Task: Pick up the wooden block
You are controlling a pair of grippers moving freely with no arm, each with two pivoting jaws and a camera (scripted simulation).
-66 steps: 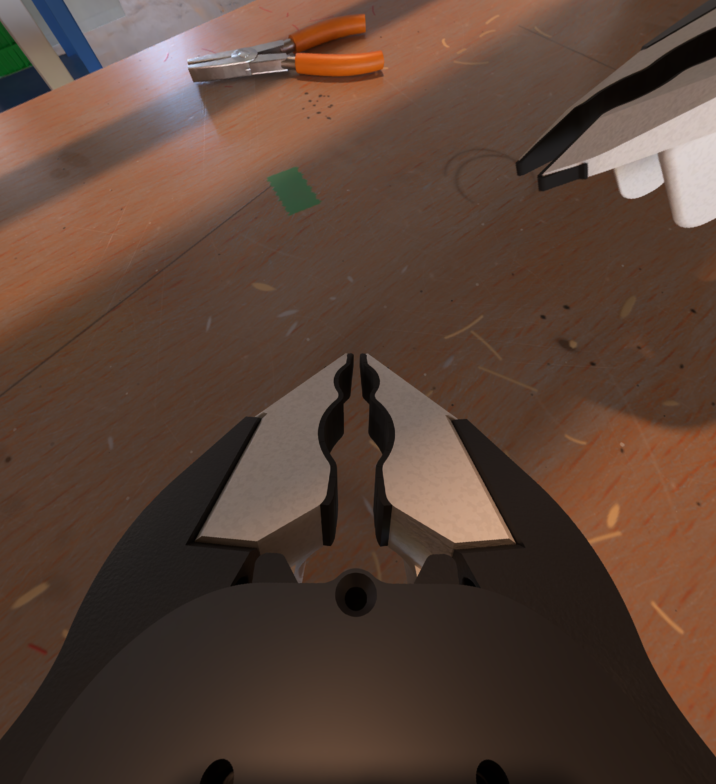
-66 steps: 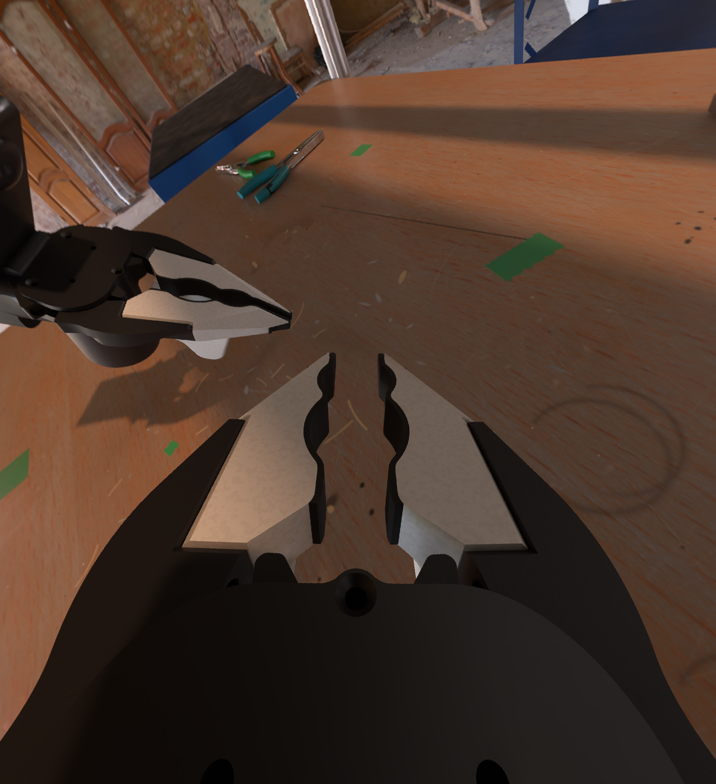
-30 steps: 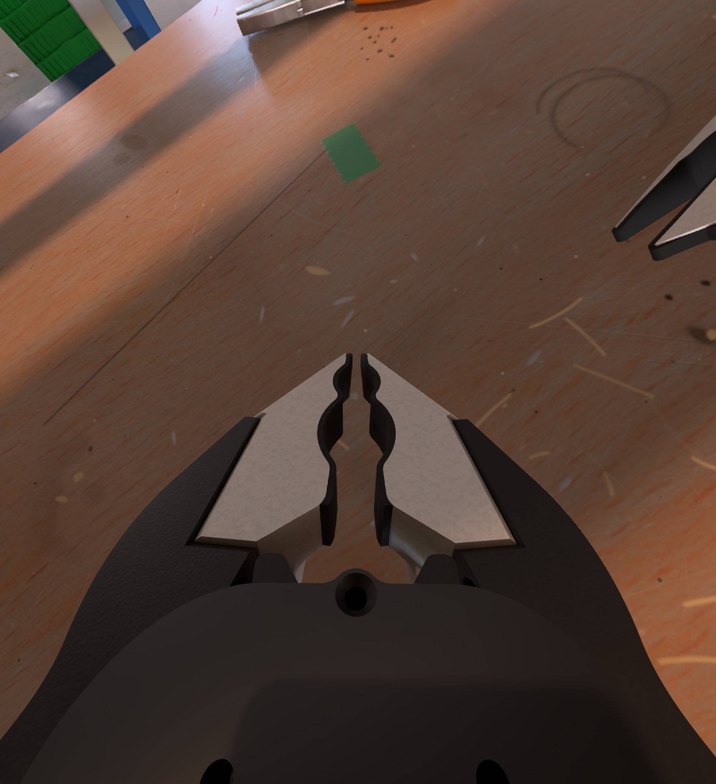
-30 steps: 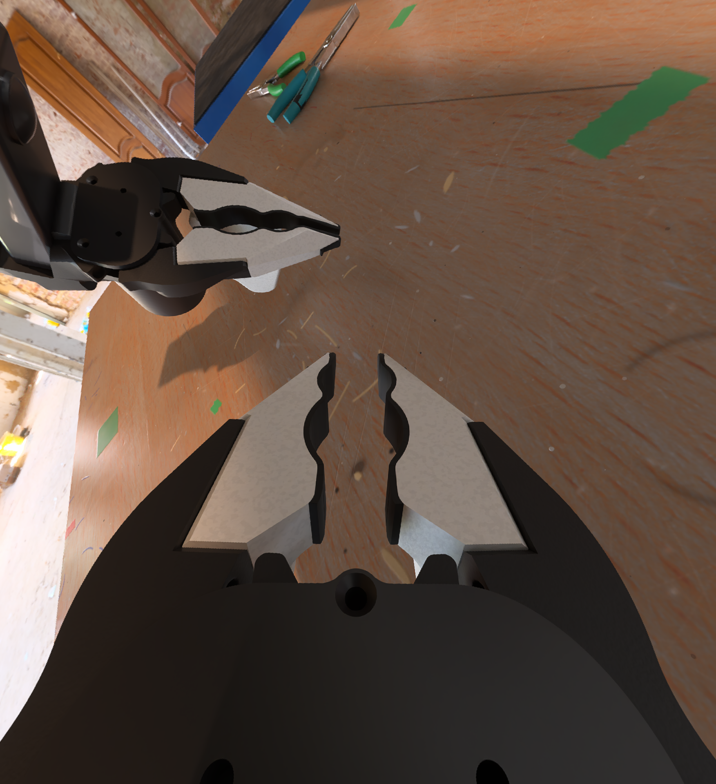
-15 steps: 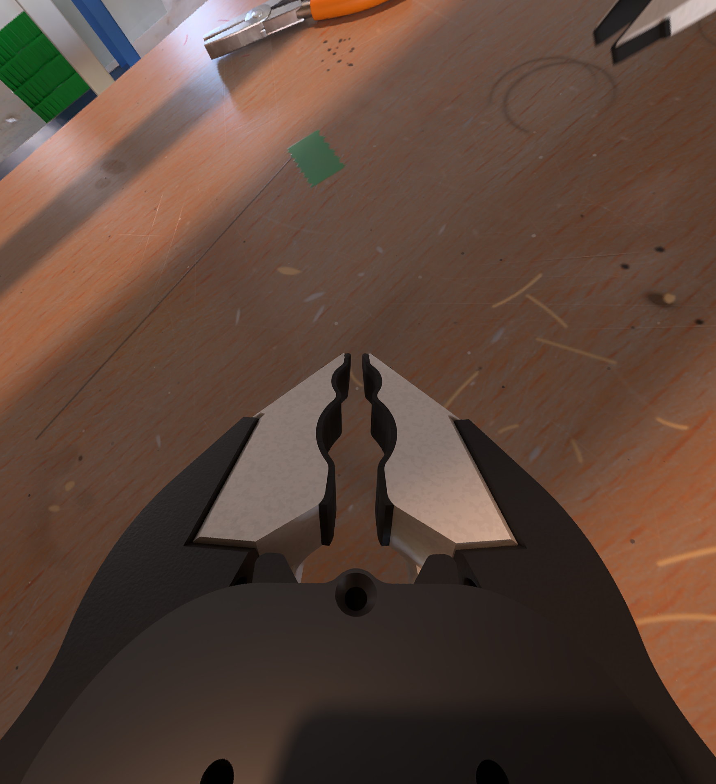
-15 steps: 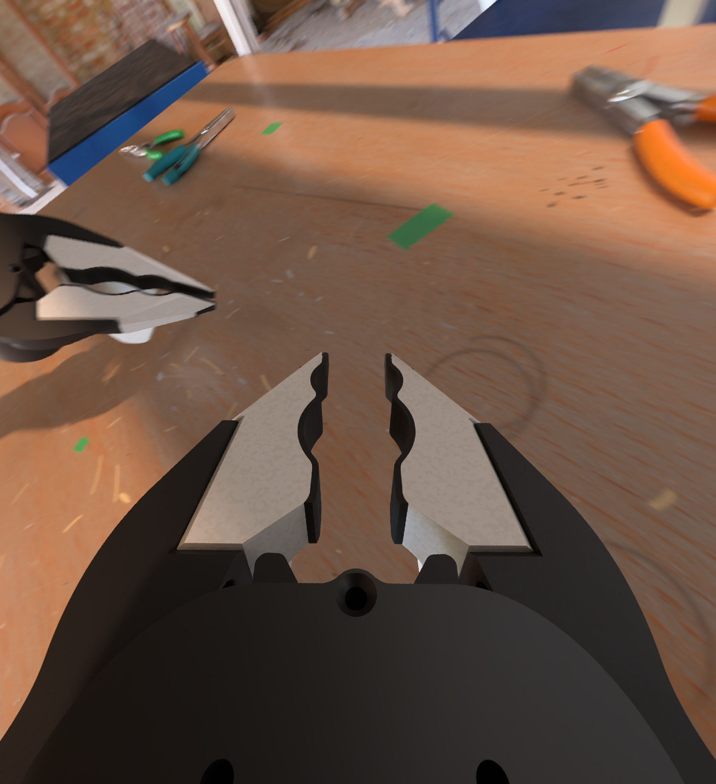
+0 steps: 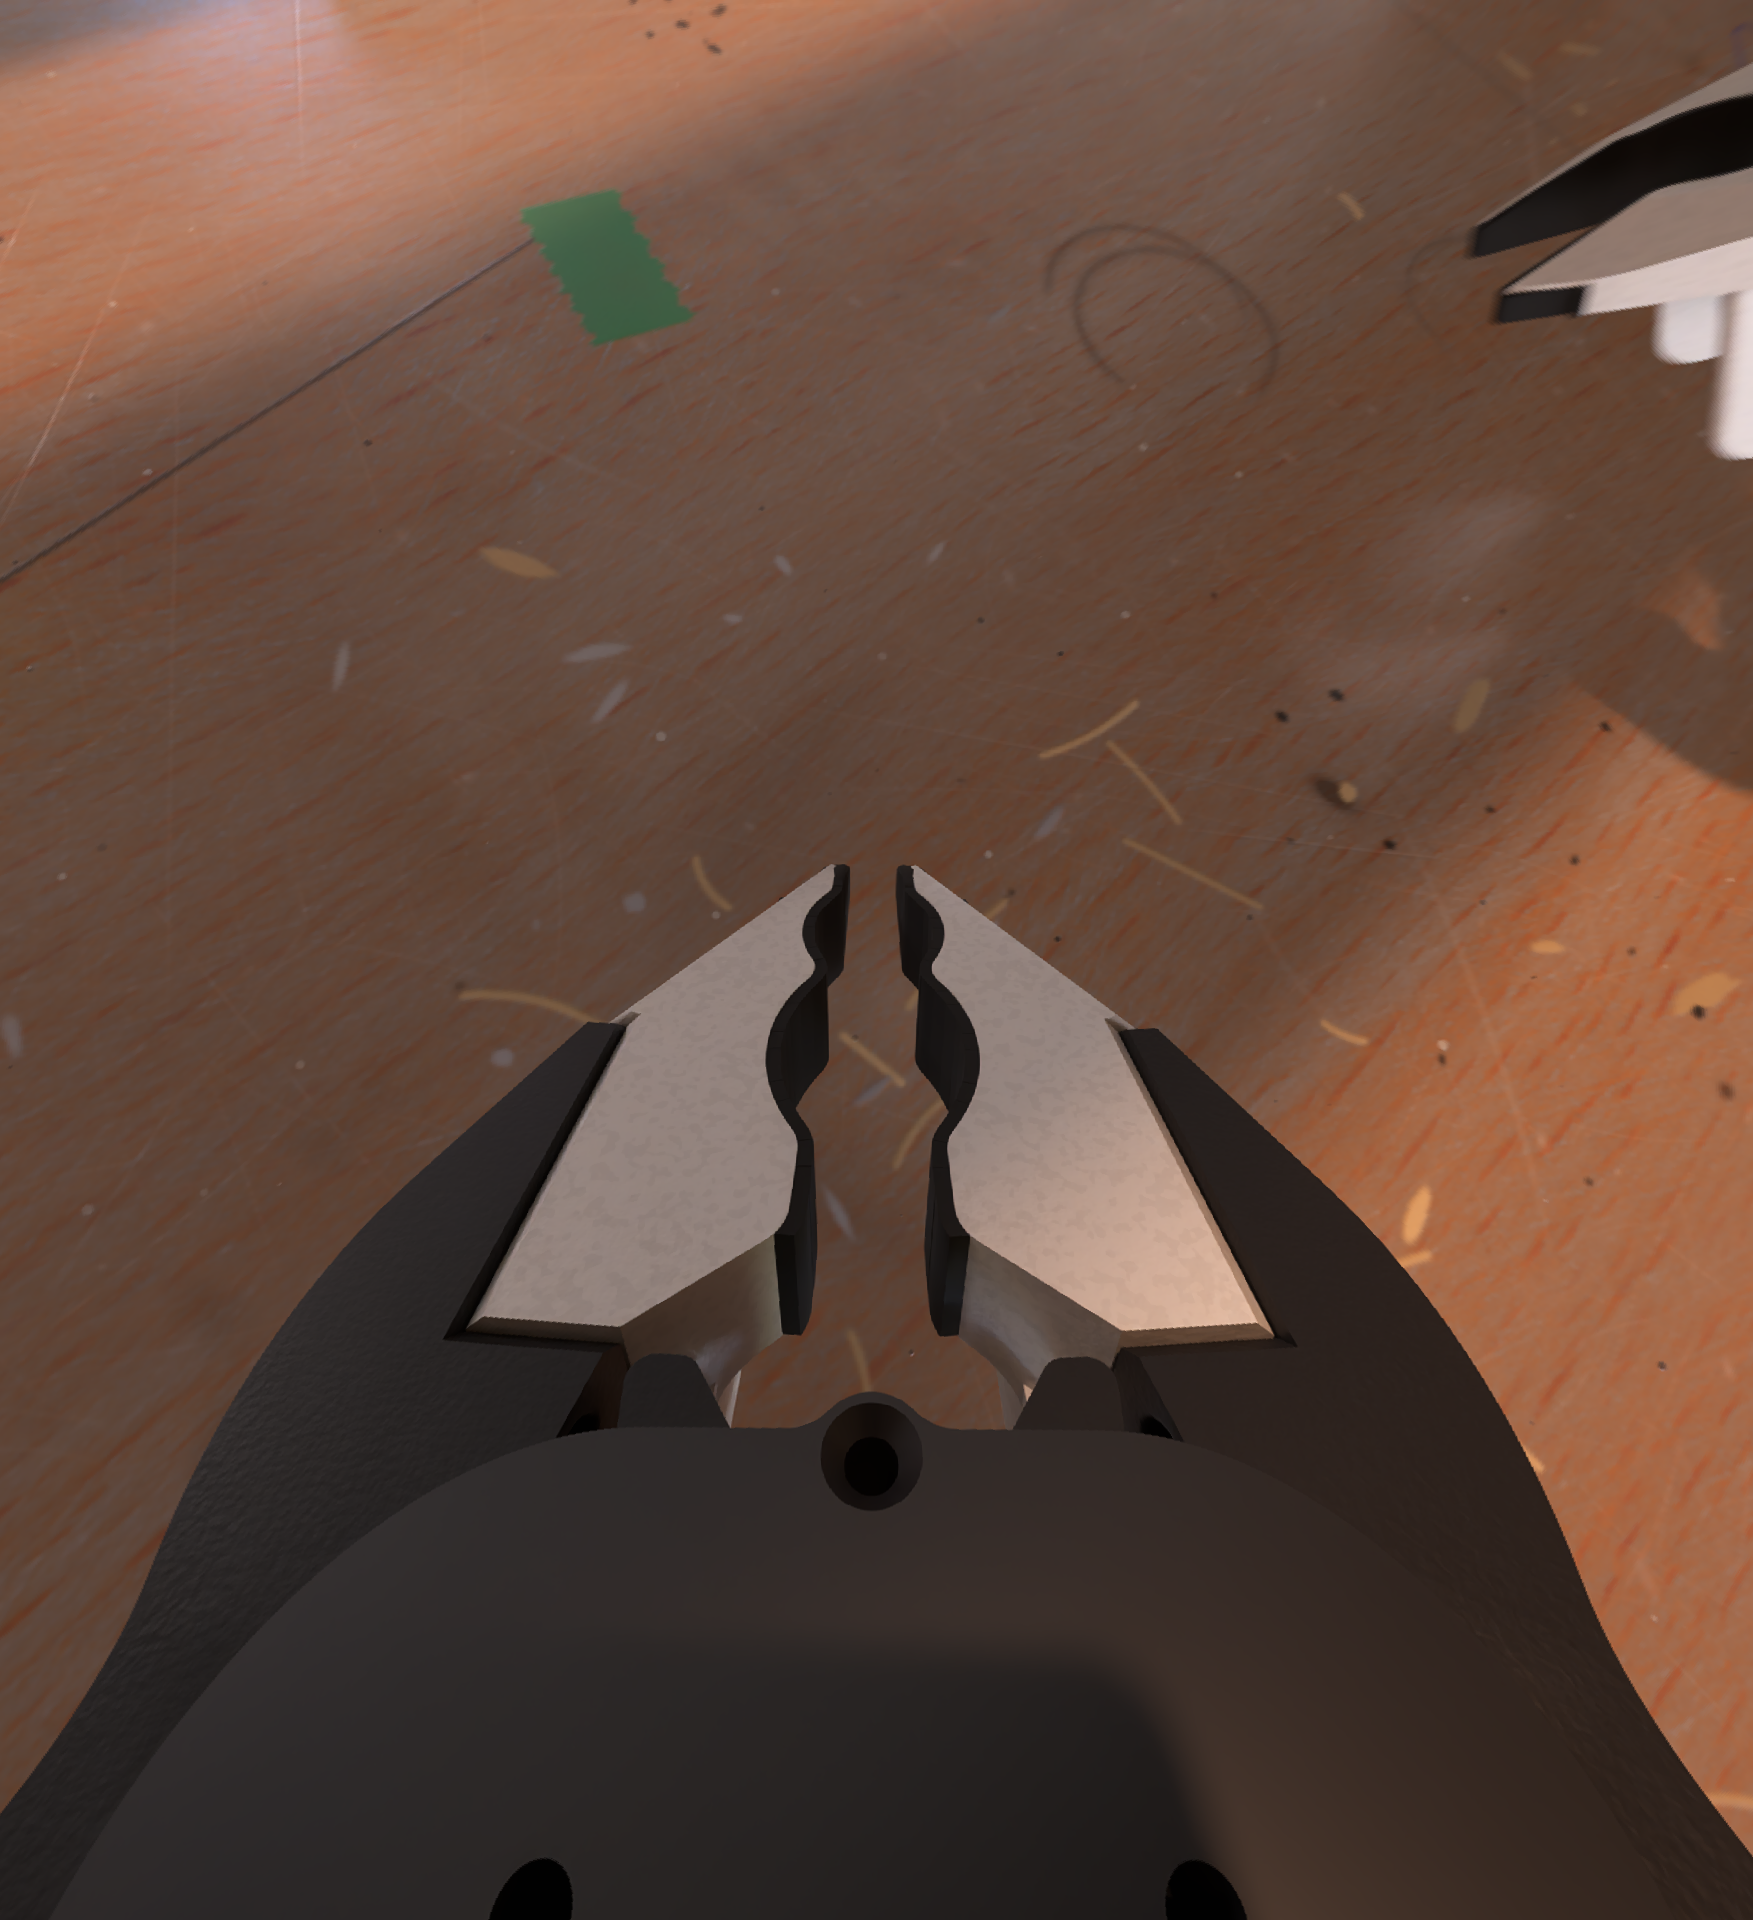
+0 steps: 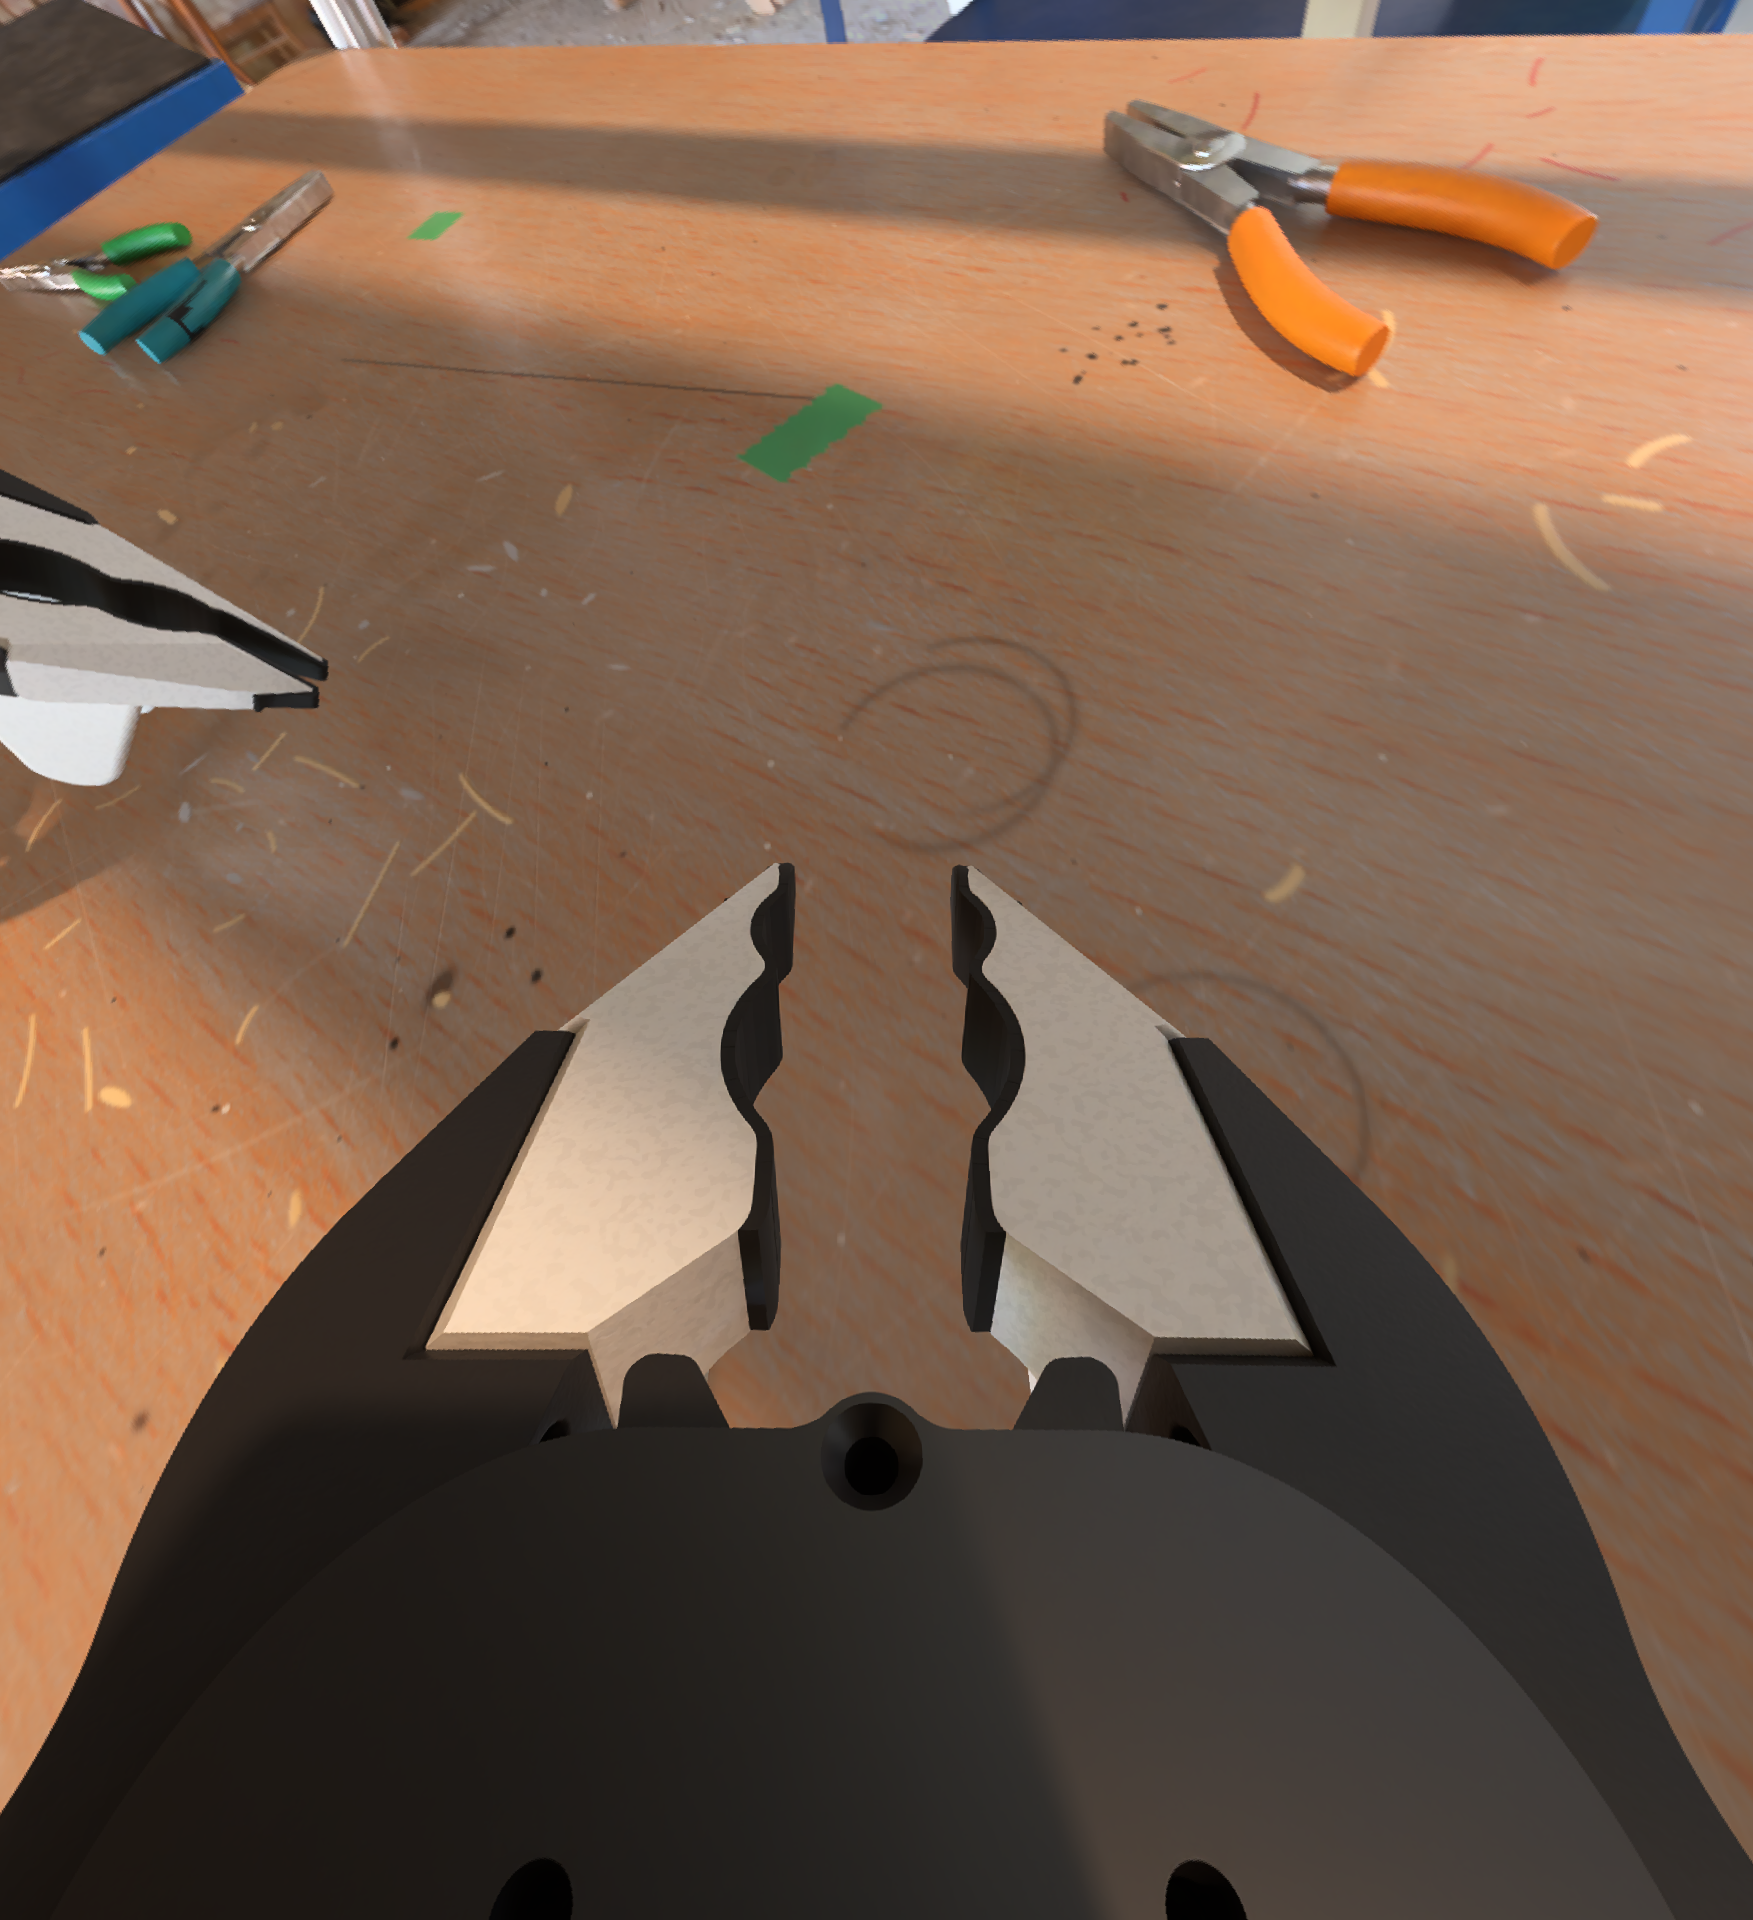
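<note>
Both sets of tongs hang over the wooden desk with nothing between them. The left tongs stand a narrow slit apart, low in the middle of their frame; the right tongs gape wider. No wooden block shows in either view, so I cannot tell where it is. Orange-handled pliers lie at upper right, teal-handled pliers at upper left, and a green tape strip between them.
</note>
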